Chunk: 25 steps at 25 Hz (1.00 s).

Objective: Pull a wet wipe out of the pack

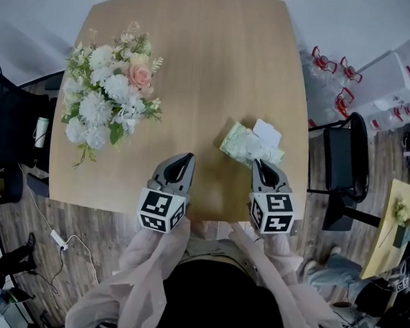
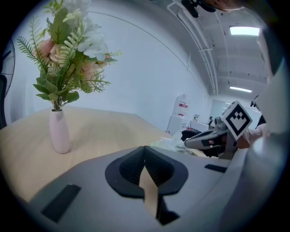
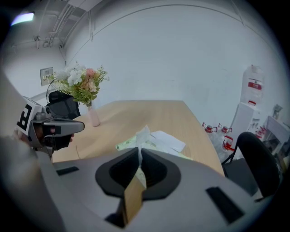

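Two grippers tilt down over the desk's [image 1: 211,56] near edge. The left gripper [image 1: 188,158] has its jaws together, empty. The right gripper [image 1: 258,163] is pinched on one wet wipe [image 3: 143,135] rising from the single pack [image 1: 242,143] just beyond. Far left stands one bouquet [image 1: 108,98].

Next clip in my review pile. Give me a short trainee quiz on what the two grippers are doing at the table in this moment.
1. True or false: the left gripper is shut, with nothing between its jaws.
2. Which gripper has its tips at the wet wipe pack? A. left gripper B. right gripper
3. Fill in: the right gripper is shut on a white ____ that stands up out of the pack.
Key: 1 true; 2 B; 3 wipe.
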### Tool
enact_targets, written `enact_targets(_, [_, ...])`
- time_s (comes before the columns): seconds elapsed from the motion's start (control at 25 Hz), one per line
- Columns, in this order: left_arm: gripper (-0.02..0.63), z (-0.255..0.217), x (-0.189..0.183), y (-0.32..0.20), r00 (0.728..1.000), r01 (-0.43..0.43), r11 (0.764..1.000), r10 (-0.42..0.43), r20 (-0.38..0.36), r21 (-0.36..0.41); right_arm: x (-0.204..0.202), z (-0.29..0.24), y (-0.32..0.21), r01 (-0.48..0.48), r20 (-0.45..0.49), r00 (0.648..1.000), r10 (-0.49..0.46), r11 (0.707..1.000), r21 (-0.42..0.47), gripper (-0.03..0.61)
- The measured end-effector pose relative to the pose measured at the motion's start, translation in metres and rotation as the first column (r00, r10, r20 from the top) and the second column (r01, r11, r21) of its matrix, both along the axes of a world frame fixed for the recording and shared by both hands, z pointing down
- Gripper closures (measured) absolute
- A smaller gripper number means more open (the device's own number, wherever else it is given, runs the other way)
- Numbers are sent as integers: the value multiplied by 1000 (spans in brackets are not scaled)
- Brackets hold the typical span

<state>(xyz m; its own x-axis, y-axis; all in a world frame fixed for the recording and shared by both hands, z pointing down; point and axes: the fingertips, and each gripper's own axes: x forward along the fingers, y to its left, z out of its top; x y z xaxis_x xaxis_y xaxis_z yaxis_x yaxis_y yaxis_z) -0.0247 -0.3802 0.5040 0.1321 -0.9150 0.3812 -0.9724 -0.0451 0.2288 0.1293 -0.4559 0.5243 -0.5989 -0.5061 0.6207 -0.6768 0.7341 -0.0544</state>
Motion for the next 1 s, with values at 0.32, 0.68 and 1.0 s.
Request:
enact_targets(0.32, [603,-2,2,5,1000,-8,1000,8,2,4,2,-1,5,-12,3,1000,12,1000,7,555])
enact_targets(0.68, [603,-4,3,11,1000,-16,1000,16,6,11,5,-1,13,-22,1,1000,22,1000,10,555])
enact_targets(1.0, [603,-4,6,19,1000,-19,1000,19,7,10,7,1,26,-16,1,1000,16,1000,0,554])
